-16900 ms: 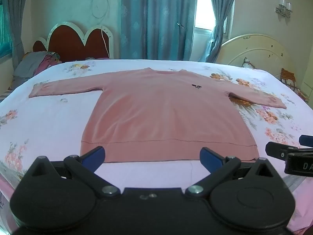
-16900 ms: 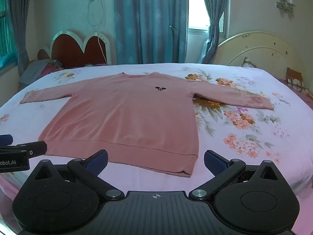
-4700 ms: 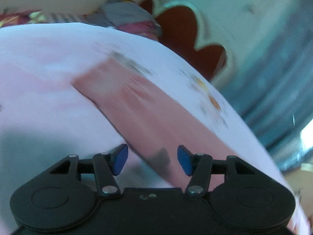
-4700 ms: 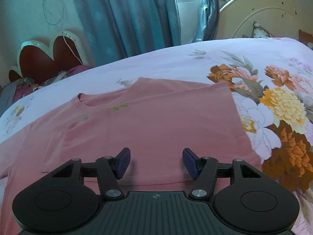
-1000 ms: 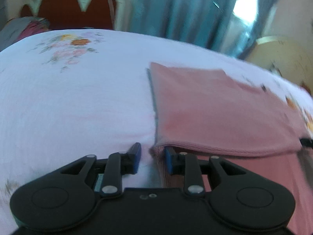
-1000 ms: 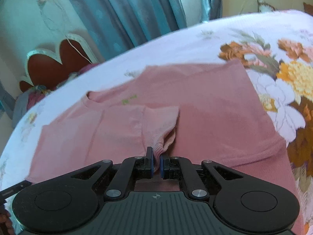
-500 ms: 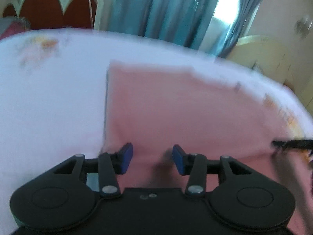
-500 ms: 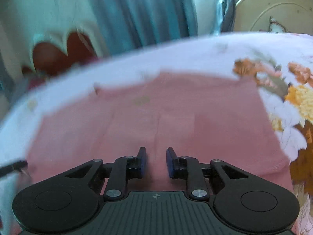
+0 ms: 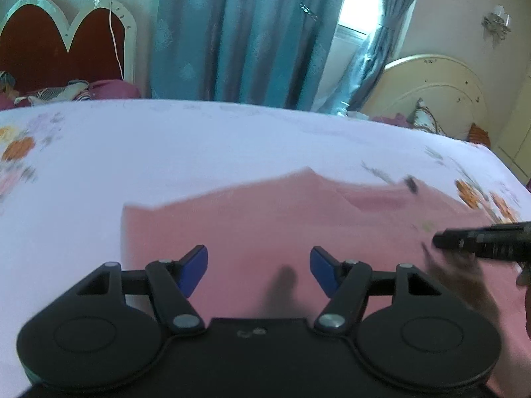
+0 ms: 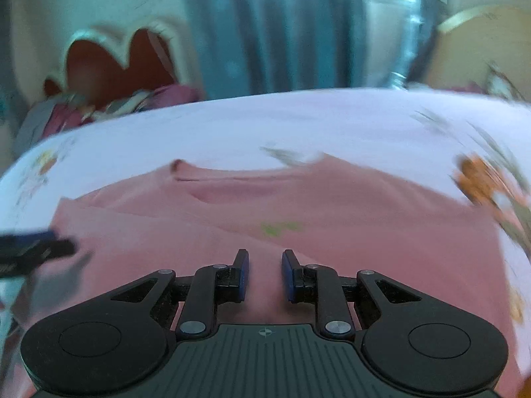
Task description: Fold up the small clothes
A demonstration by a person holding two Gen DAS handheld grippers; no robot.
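A pink sweatshirt (image 9: pixel 265 219) lies on the flowered bed sheet (image 9: pixel 166 139) with both sleeves folded in over the body. My left gripper (image 9: pixel 259 267) hovers over its left part; its jaws are opening and nothing is between them. Over the middle of the sweatshirt (image 10: pixel 332 205), my right gripper (image 10: pixel 265 272) stands a little open, with only flat cloth below the gap. The right gripper (image 9: pixel 481 240) also shows at the right edge of the left wrist view, and the left gripper (image 10: pixel 30 245) at the left edge of the right wrist view.
A red heart-shaped headboard (image 9: pixel 59 46) with piled clothes (image 9: pixel 66 91) stands at the back left. Teal curtains (image 9: pixel 249 33) hang behind the bed. A cream headboard (image 9: pixel 431 89) is at the back right. White sheet lies around the sweatshirt.
Both grippers let go of the folded sleeve edges and opened. Both pulled back toward the near side, so more of the sweatshirt and the neckline now show.
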